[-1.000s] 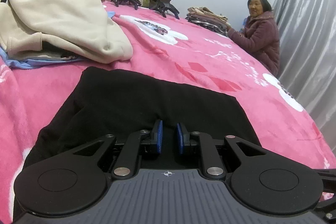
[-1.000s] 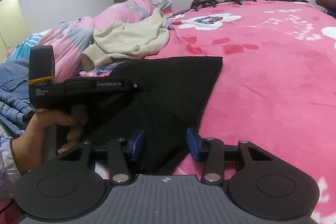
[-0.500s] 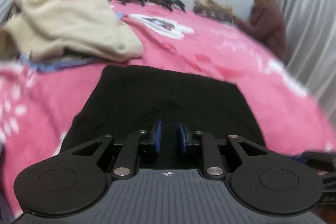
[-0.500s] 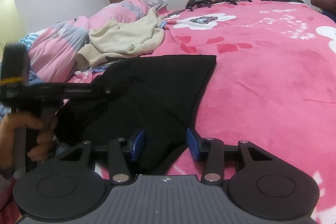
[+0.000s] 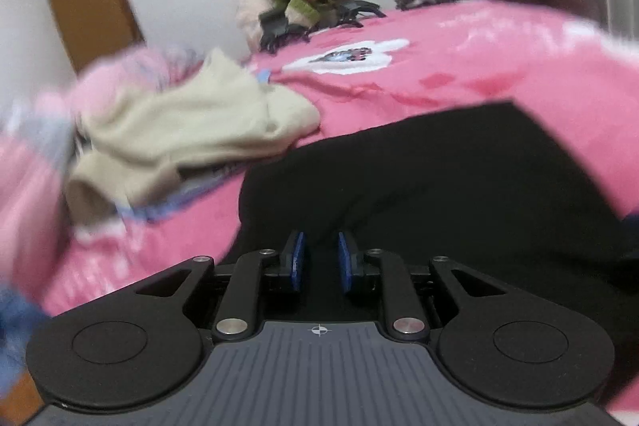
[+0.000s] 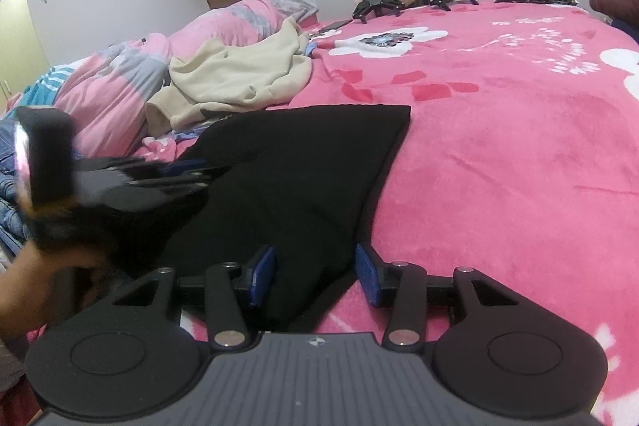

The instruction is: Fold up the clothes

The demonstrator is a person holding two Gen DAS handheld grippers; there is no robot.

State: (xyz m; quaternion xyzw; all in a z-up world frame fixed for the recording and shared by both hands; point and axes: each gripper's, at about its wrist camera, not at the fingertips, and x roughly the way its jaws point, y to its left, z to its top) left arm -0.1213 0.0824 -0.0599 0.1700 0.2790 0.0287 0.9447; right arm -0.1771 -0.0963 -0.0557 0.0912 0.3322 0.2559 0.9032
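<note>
Black garment (image 6: 303, 162) lay part-folded on pink blanket (image 6: 519, 146); left gripper (image 5: 319, 260) narrow and right gripper (image 6: 315, 272) half-spread straddled its cloth, grip unclear; cream garment (image 6: 239, 74) unfolded.

Both cams sit low on the tools, angled down across the pink bed (image 6: 519, 146). Left one's close and blurry. Both catch the black cloth (image 5: 439, 178) and cream sweater (image 6: 239, 74).
</note>
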